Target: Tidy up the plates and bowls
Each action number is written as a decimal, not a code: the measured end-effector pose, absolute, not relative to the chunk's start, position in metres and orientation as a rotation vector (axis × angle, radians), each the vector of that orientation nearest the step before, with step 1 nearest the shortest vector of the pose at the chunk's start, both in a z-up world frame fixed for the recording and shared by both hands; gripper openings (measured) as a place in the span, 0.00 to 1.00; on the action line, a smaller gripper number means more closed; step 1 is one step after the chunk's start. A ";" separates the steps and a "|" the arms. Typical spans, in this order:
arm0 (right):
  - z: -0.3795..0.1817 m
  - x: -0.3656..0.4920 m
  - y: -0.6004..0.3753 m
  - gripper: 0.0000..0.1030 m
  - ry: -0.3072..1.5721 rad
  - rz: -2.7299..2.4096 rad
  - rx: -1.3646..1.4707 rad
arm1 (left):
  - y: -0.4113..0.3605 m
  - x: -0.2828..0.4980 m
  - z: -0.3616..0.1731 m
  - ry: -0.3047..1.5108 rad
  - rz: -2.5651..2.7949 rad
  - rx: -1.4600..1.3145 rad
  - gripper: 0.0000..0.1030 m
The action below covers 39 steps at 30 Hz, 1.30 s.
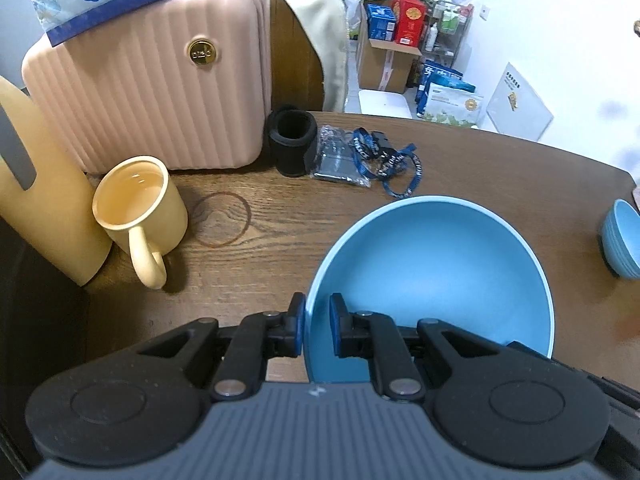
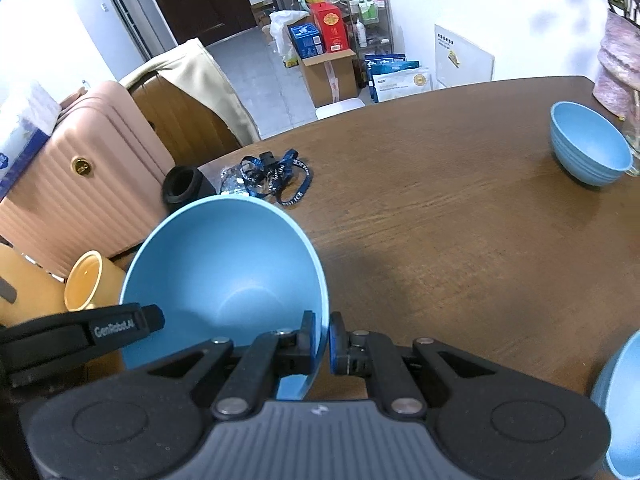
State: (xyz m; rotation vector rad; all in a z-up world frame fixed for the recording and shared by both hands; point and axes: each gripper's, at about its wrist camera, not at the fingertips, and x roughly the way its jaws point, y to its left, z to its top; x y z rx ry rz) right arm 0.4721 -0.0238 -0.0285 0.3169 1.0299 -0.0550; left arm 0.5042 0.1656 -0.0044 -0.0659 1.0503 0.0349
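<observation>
A large light-blue bowl [image 1: 432, 272] is held above the brown wooden table [image 1: 280, 248] by both grippers. My left gripper [image 1: 317, 320] is shut on the bowl's left rim, one finger inside and one outside. My right gripper [image 2: 322, 340] is shut on the same bowl's [image 2: 224, 276] right rim. The left gripper's arm [image 2: 80, 330] shows at the left of the right wrist view. A small ribbed blue bowl [image 2: 588, 148] stands far right on the table and shows in the left wrist view too [image 1: 624, 238]. Another blue dish edge [image 2: 620, 408] sits at the right wrist view's lower right.
A yellow mug [image 1: 138, 216] and a yellow jug [image 1: 36, 192] stand left, in front of a pink suitcase [image 1: 152, 80]. A black cup [image 1: 291, 140] and a blue lanyard with a plastic bag [image 1: 368, 158] lie behind the bowl. A pink vase [image 2: 618, 64] stands far right.
</observation>
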 end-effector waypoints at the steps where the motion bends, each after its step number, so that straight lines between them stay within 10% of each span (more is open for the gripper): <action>1: -0.027 0.468 -0.025 0.06 1.028 -0.058 0.319 | 0.164 0.500 -0.003 1.048 0.030 -0.063 0.13; 39: 0.000 0.329 -0.115 0.06 0.974 -0.251 0.367 | 0.061 0.392 0.008 1.034 -0.213 0.052 0.13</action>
